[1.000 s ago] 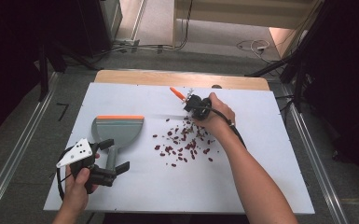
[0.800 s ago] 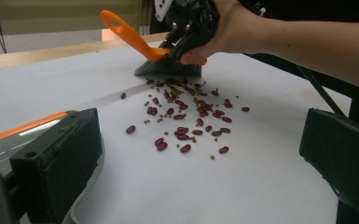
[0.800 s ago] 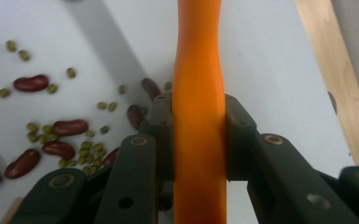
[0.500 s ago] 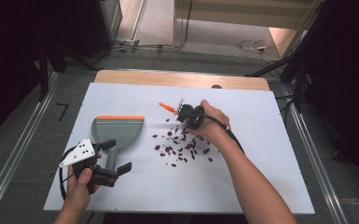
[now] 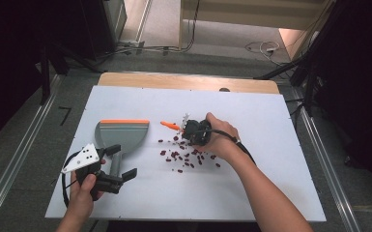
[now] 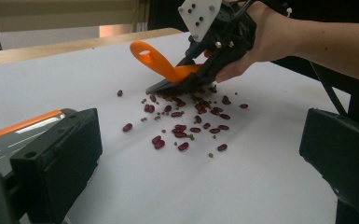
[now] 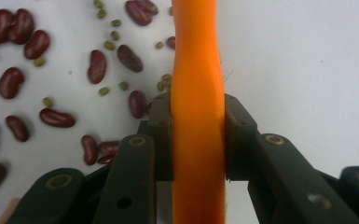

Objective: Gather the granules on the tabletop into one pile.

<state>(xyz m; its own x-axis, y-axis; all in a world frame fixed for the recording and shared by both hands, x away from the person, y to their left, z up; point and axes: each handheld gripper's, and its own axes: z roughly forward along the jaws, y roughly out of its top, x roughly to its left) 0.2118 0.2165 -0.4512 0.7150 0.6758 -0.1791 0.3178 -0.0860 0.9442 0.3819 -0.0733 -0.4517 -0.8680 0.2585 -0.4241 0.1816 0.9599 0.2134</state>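
High view, beans [image 5: 186, 155] mid-table, dustpan [image 5: 122, 136] just left

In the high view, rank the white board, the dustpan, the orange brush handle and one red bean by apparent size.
1. White board, by far the largest.
2. Dustpan.
3. Orange brush handle, what shows of it beyond the right gripper.
4. Red bean, a speck.

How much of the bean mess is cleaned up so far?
Both tools are picked up. The right hand-held gripper clamps the orange brush, bristles down at the edge of the beans. The left hand-held gripper holds the dustpan by its handle. The beans lie scattered on the white table; none appear in the pan.
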